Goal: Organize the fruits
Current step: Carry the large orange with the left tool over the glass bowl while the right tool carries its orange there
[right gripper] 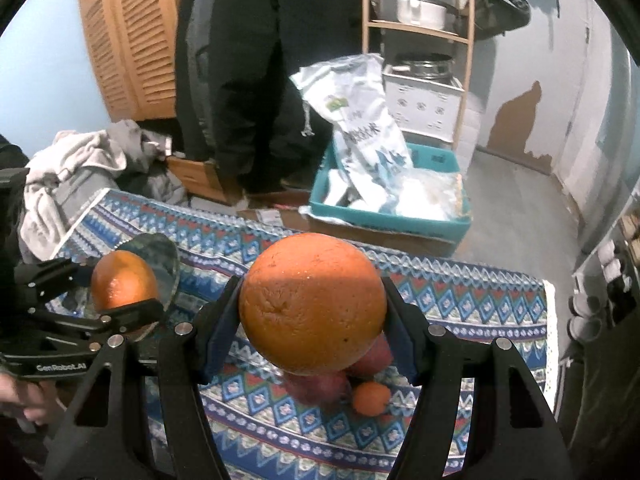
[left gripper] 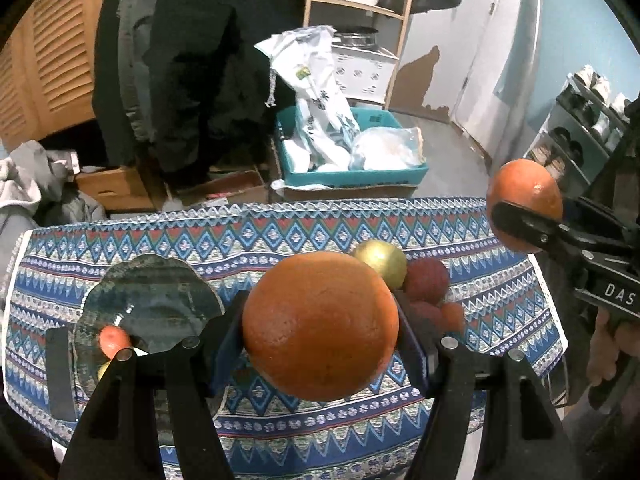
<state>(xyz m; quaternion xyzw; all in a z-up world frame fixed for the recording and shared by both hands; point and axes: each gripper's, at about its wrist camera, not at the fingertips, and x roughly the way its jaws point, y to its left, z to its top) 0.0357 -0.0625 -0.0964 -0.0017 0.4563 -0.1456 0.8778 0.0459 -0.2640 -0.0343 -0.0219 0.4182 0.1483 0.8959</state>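
Observation:
My left gripper [left gripper: 320, 332] is shut on a large orange [left gripper: 320, 326] and holds it above the patterned tablecloth [left gripper: 280, 240]. My right gripper [right gripper: 314, 312] is shut on a second large orange [right gripper: 312, 304]; it also shows in the left wrist view [left gripper: 524, 196] at the right. A dark glass plate [left gripper: 152, 300] lies at the left with a small orange fruit [left gripper: 114, 340] on it. A yellow apple [left gripper: 382, 260], red apples [left gripper: 426, 280] and a small orange [right gripper: 371, 398] lie together on the cloth below the grippers.
Beyond the table's far edge stand a teal crate [left gripper: 352, 178] with plastic bags, cardboard boxes [left gripper: 116, 188], a hanging dark coat [left gripper: 192, 60] and a wooden shelf [left gripper: 360, 4] with pots. Crumpled clothes [right gripper: 80, 168] lie at the far left.

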